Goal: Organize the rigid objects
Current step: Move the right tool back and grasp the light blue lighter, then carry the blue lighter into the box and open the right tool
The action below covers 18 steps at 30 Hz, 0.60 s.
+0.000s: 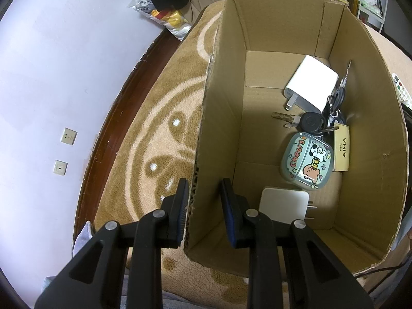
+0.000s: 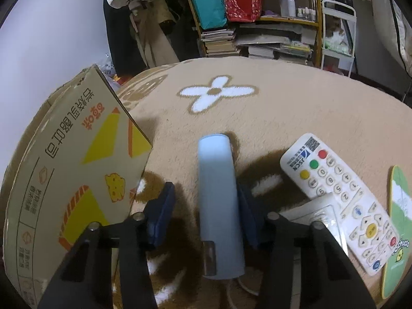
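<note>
Cardboard box wall edge sits between open left hand-held gripper pads.

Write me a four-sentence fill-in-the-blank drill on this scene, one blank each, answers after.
1. The left gripper straddles the wall of the brown cardboard ____.
2. The pale blue cylindrical power bank lies between the fingers of the ____ gripper.
3. The white remote control has red, green and ____ round buttons.
4. The beige key tag reads NFC ____.

Answers: box; right; yellow; AIMA
</note>
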Each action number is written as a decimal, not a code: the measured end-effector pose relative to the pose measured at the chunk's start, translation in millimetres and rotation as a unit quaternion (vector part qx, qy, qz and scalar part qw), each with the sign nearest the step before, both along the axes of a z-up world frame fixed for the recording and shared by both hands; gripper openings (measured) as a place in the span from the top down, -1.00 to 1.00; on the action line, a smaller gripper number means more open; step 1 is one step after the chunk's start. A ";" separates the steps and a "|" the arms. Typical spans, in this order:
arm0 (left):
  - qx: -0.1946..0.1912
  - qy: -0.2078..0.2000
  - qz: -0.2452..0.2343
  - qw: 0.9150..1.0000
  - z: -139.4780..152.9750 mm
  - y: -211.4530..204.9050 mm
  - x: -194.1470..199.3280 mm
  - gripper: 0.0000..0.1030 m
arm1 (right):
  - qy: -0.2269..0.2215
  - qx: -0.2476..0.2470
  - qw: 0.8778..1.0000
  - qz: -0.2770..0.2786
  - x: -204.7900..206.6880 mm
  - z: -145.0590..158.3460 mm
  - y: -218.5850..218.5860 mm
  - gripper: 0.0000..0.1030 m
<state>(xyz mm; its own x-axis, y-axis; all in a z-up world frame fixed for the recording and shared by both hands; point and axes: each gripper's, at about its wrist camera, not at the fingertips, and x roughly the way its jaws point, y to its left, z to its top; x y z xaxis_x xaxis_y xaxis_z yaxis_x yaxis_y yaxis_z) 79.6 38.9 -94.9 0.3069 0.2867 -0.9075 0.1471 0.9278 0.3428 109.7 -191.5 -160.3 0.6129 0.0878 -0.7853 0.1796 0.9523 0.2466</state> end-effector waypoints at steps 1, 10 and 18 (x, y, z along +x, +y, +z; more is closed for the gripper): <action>0.000 0.000 0.000 1.000 0.0 0.0 -0.1 0.51 | 0.001 0.000 1.000 -0.008 -0.2 -0.6 -1.2 0.13; 0.008 -0.001 -0.003 1.000 0.9 -2.6 -1.8 0.51 | 0.005 -0.020 0.999 -0.031 -4.8 0.9 -2.1 0.44; 0.019 -0.004 -0.009 1.000 -0.1 -7.1 -3.4 0.52 | -0.015 -0.018 0.999 -0.040 -15.1 29.1 1.4 0.45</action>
<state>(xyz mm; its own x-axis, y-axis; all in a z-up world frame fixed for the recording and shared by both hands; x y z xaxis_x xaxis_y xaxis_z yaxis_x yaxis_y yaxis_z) 76.2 31.8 -95.0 0.3189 0.3145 -0.8941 0.1613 0.9116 0.3782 94.6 -190.1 -131.2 0.6408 0.0091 -0.7677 0.2489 0.9434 0.2190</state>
